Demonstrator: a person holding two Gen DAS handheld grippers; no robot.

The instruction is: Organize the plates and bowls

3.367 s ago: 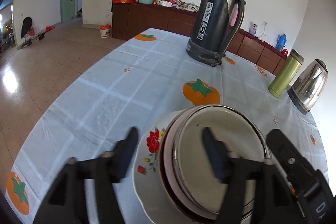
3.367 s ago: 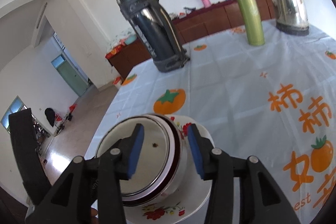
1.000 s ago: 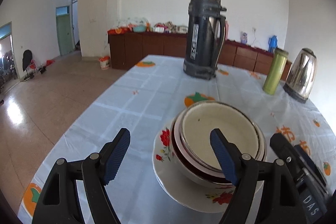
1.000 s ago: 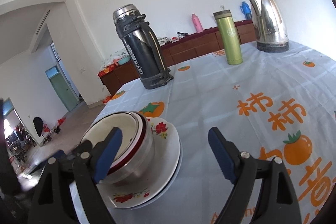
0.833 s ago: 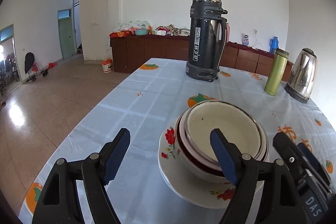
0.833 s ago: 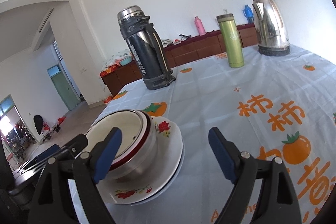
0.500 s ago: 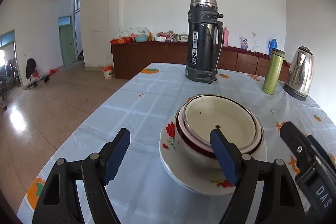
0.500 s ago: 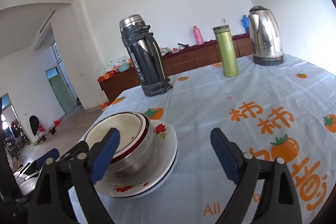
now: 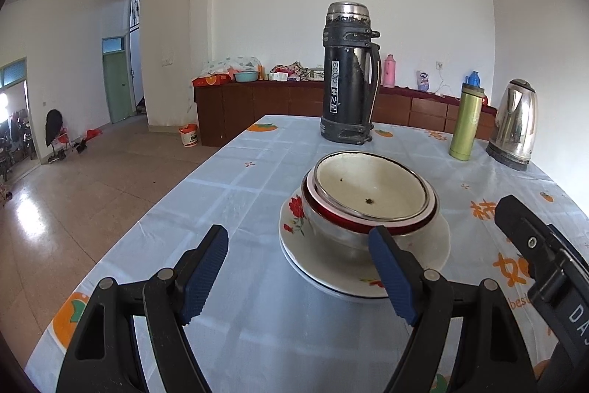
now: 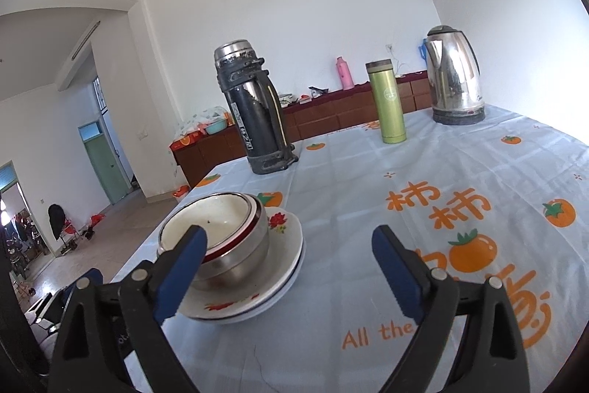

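Nested bowls (image 9: 371, 196) (image 10: 221, 231), a cream one inside a steel one with a red band, sit on stacked white flowered plates (image 9: 434, 245) (image 10: 283, 245) on the tablecloth. My left gripper (image 9: 300, 277) is open, short of the stack, with nothing between its blue pads. My right gripper (image 10: 291, 269) is held to the right of the stack; its jaws are opening and only bare cloth lies between them. In the left wrist view the right gripper's body shows at the right edge.
A tall dark thermos (image 9: 348, 76) (image 10: 254, 113), a green flask (image 9: 467, 124) (image 10: 386, 102) and a steel kettle (image 9: 515, 124) (image 10: 454, 76) stand at the far side of the table. The table's left edge (image 9: 154, 209) drops to a tiled floor. Cabinets line the back wall.
Both grippers have drawn back from the bowl stack, which now looks smaller and farther. The right gripper's jaws have spread a little wider. The stack has stayed put.
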